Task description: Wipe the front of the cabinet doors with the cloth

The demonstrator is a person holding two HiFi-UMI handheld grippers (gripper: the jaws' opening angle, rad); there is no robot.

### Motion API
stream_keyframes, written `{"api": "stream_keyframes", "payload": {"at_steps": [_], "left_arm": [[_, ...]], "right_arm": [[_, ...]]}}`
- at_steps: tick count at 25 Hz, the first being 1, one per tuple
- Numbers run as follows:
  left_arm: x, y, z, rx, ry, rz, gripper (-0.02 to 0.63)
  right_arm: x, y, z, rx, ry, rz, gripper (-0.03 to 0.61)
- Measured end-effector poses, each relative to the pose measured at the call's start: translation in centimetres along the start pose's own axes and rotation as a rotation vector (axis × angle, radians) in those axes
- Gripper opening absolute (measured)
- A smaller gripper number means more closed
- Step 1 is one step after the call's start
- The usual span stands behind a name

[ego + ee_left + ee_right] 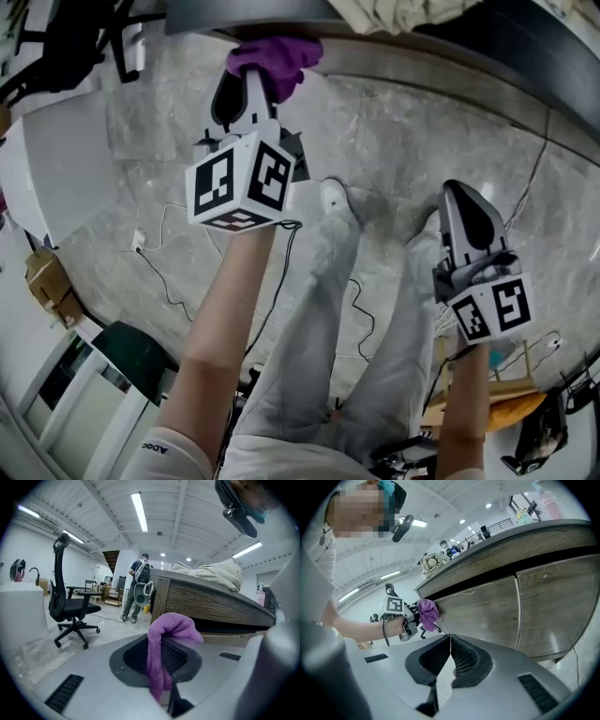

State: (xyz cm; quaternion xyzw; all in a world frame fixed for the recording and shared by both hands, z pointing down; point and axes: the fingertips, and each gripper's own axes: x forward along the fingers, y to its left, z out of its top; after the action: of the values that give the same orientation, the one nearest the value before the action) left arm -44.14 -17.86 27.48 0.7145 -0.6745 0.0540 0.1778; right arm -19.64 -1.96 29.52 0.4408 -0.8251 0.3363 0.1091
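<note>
Cloth (277, 54) in left gripper (248, 80), at cabinet door (478, 606) corner; right gripper (461, 199) apart, to right.

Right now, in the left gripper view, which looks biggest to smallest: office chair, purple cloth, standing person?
1. office chair
2. purple cloth, nearly alike; nearness to the camera enlarges it
3. standing person, far off

Only one piece of lettering legible: small dark print on the hem of a white sleeve (155, 450), low in the head view, looking like "Adoc", last letters uncertain. Black-and-white square markers on the cubes of the left gripper (251, 75) and right gripper (459, 192): coded patterns only, no letters or digits. Labels on the bottles (547, 501) atop the bench (497, 555) too small to read.
</note>
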Motion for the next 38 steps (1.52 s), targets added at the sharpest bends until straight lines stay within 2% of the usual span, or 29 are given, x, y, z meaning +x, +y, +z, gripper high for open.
{"api": "stream_keyframes", "payload": {"at_steps": [3,6,11,16,21,25,28,31,38], "left_arm": [[-0.6,0.4,-0.2,-0.011,-0.01,0.053,0.051],[-1.6,-0.7,-0.9,-0.026,-0.022,0.07,0.051],[-3.7,-7.1,-4.4,-0.047,0.002,0.049,0.051],[-3.4,-16.2,-9.2,-0.082,0.057,-0.025,0.051],[-1.8,-24.7,-12.5,-0.041,0.098,-0.136,0.051],[0.0,-28.5,-13.2,-0.02,0.106,-0.204,0.051],[1.1,-29.6,-13.6,0.004,0.125,-0.234,0.051],[1.9,-28.7,-13.7,0.02,0.142,-0.237,0.051],[2.6,-20.3,-12.7,0.027,0.164,-0.168,0.051]], "right_arm": [[-0.6,-0.8,-1.2,0.012,0.016,0.017,0.026],[-1.6,-1.6,-1.9,-0.003,0.037,0.048,0.026],[-5.1,-5.1,-2.8,-0.021,0.078,0.077,0.026],[-8.3,-9.6,-3.2,-0.041,0.106,0.071,0.026],[-10.8,-13.0,-3.4,-0.026,0.094,0.046,0.026],[-11.7,-14.6,-3.9,0.001,0.071,0.014,0.026],[-12.1,-15.0,-4.5,0.025,0.061,-0.011,0.026],[-12.0,-14.9,-5.1,0.04,0.056,-0.033,0.026],[-8.5,-12.3,-5.2,0.064,0.033,-0.057,0.026]]}}
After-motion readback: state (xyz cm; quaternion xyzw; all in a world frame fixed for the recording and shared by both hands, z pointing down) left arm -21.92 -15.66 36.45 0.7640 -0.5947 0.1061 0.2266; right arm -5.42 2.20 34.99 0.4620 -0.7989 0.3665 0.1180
